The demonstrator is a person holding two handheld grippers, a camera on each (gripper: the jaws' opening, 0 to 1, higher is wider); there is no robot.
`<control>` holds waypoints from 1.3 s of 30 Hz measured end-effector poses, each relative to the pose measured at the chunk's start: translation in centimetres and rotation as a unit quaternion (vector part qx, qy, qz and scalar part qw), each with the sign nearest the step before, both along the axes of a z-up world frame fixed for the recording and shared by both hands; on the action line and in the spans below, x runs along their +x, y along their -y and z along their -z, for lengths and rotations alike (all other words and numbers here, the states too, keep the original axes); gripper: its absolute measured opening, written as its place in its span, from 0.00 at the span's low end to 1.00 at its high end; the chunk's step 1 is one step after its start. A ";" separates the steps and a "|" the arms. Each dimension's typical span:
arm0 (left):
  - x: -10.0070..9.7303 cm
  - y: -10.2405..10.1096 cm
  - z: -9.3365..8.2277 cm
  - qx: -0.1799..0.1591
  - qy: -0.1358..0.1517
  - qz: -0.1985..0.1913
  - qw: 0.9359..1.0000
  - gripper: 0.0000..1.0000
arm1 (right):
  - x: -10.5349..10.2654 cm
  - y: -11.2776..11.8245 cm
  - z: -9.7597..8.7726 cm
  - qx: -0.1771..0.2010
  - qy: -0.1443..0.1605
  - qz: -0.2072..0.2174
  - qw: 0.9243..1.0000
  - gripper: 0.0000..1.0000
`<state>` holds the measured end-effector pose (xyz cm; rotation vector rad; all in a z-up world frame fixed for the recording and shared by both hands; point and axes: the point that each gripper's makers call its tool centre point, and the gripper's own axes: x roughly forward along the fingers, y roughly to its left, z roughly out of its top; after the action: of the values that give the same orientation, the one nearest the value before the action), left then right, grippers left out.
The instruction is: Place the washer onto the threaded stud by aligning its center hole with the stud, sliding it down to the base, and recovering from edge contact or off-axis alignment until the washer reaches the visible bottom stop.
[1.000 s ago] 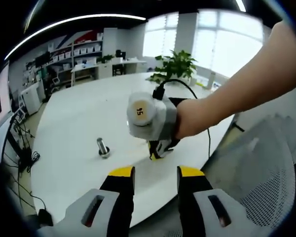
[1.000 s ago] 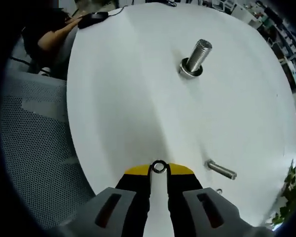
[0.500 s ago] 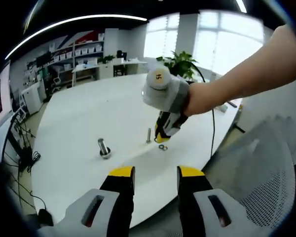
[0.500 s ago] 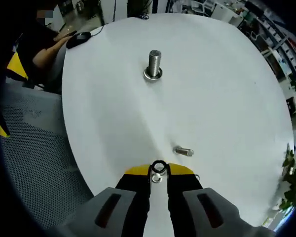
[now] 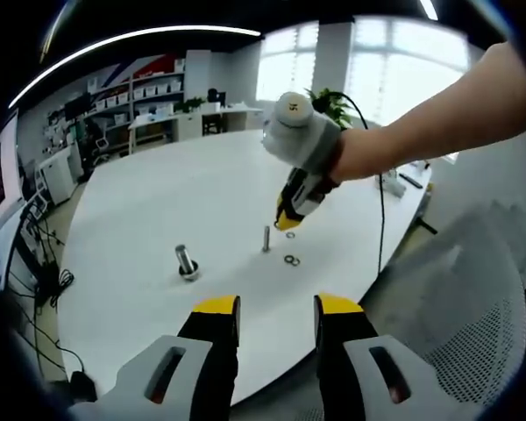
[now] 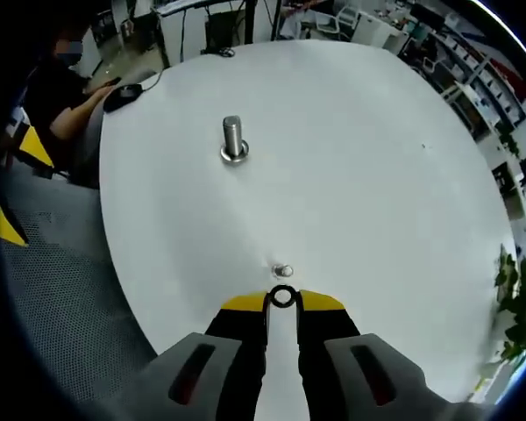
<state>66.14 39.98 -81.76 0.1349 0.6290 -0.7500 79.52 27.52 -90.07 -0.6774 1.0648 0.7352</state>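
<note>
A small dark washer (image 6: 282, 296) is pinched between the yellow tips of my right gripper (image 6: 282, 300), which is shut on it. A short threaded stud (image 6: 282, 270) stands just beyond those tips and shows nearly end-on. In the left gripper view the same stud (image 5: 266, 239) stands upright on the round white table (image 5: 140, 219). The right gripper (image 5: 287, 221), held by a hand, hangs tilted above and to the right of it. My left gripper (image 5: 276, 307) stays open near the table's front edge, with nothing between its jaws.
A larger bolt (image 6: 233, 140) stands upright farther out on the table, a ring at its base. Two loose washers (image 5: 291, 260) lie beside the short stud. Grey mesh chairs (image 6: 44, 289) flank the table edge. A person sits by a mouse (image 6: 123, 92).
The right gripper has lifted with the washer and moved out over the table; the short stud now sits end-on just ahead of its tips. The left gripper has held still.
</note>
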 end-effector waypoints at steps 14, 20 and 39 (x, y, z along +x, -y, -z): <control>0.1 -0.2 0.2 0.006 -0.003 -0.004 1.000 0.31 | 0.7 -1.2 1.2 -0.024 -0.001 -0.042 0.999 0.13; 0.1 -0.2 0.3 0.005 -0.007 -0.005 1.000 0.31 | 0.7 -0.9 1.3 -0.027 -0.003 -0.045 0.999 0.13; -0.1 -0.4 0.9 0.015 -0.014 -0.005 1.000 0.31 | 0.9 -0.7 4.5 -0.025 -0.037 -0.044 0.998 0.13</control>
<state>66.02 40.38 -82.61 0.1496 0.6681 -0.7343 80.41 28.22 -94.57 -0.7491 1.1289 0.8167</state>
